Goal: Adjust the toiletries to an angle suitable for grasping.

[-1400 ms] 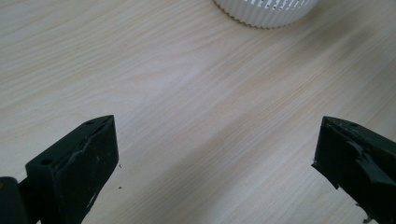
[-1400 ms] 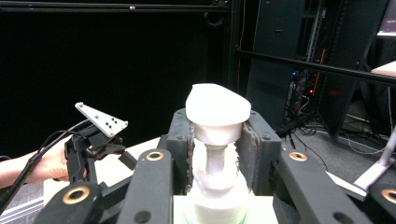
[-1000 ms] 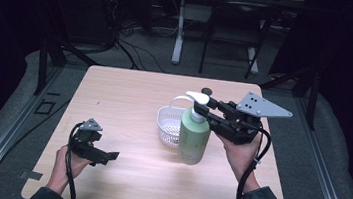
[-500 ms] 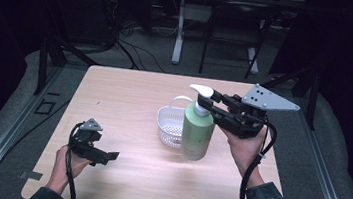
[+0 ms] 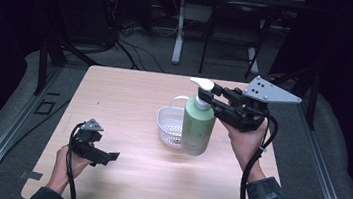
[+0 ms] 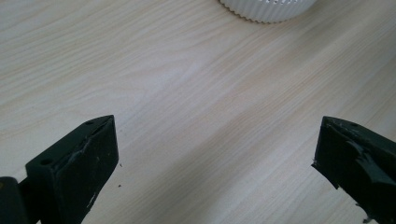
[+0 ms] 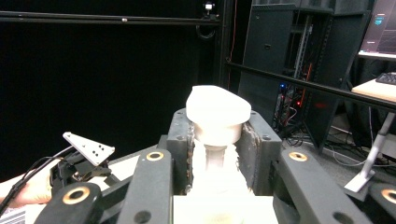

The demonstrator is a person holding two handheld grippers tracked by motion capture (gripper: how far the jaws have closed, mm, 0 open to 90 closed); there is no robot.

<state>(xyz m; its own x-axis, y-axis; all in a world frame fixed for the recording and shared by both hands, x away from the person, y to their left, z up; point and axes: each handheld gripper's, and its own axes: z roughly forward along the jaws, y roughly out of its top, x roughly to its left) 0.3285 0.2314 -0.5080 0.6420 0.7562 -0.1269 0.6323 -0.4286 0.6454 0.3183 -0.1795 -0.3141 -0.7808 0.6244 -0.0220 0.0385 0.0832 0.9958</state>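
Observation:
A green pump bottle [image 5: 198, 124] with a white pump head [image 5: 201, 84] stands upright at the right side of a white slotted basket [image 5: 169, 124], partly covering it. My right gripper [image 5: 214, 101] comes in level from the right and is shut on the bottle's neck just under the pump. In the right gripper view its jaws clamp the white neck below the pump head [image 7: 217, 109]. Whether the bottle's base touches the table I cannot tell. My left gripper [image 5: 110, 156] rests low at the table's front left, open, with bare wood between its jaws [image 6: 217, 158]. The basket's rim [image 6: 266, 9] lies ahead of it.
The light wooden table [image 5: 130, 94] has bare room on its left half and along its front. Dark floor, cables and metal stand legs [image 5: 179, 34] lie behind the far edge. Black frame rails run along both sides.
My right gripper has lifted the bottle slightly and drawn it a bit to the right beside the basket. The left gripper has stayed where it was.

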